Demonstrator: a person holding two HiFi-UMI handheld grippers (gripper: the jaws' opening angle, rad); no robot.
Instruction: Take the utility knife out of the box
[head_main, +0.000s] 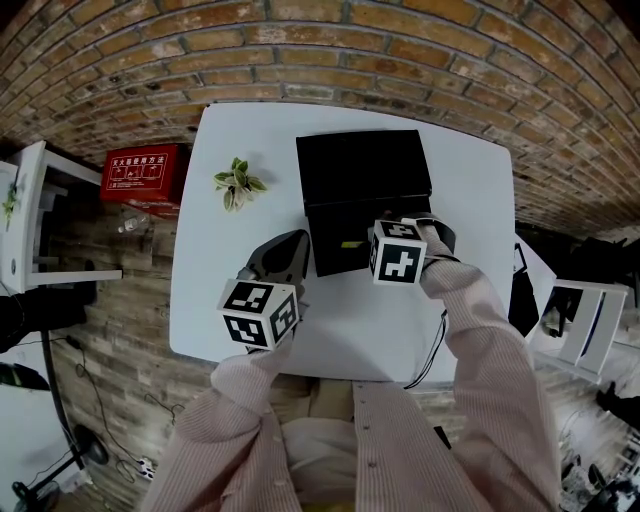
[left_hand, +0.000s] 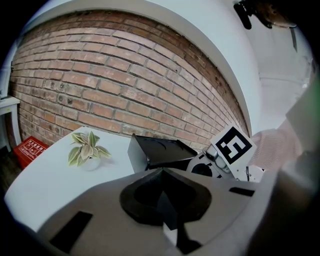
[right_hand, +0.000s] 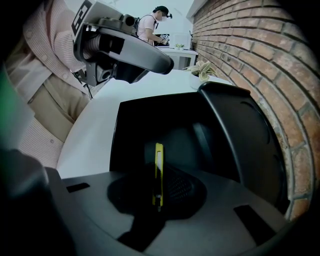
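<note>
A black box (head_main: 365, 175) stands open on the white table (head_main: 235, 280), its lid (right_hand: 240, 125) tipped back toward the brick wall. My right gripper (right_hand: 157, 197) points steeply down into the box and is shut on a slim yellow utility knife (right_hand: 158, 172), which stands edge-on between the pads. From the head view a bit of yellow from the knife (head_main: 351, 244) shows beside the right gripper (head_main: 368, 248). My left gripper (head_main: 285, 258) hovers over the table left of the box, shut (left_hand: 167, 200) and holding nothing. The box (left_hand: 160, 152) lies ahead of it.
A small potted plant (head_main: 238, 183) sits on the table left of the box. A red case (head_main: 140, 172) lies on the floor by the brick wall. White furniture stands at both sides. A person (right_hand: 152, 25) stands at another table far off.
</note>
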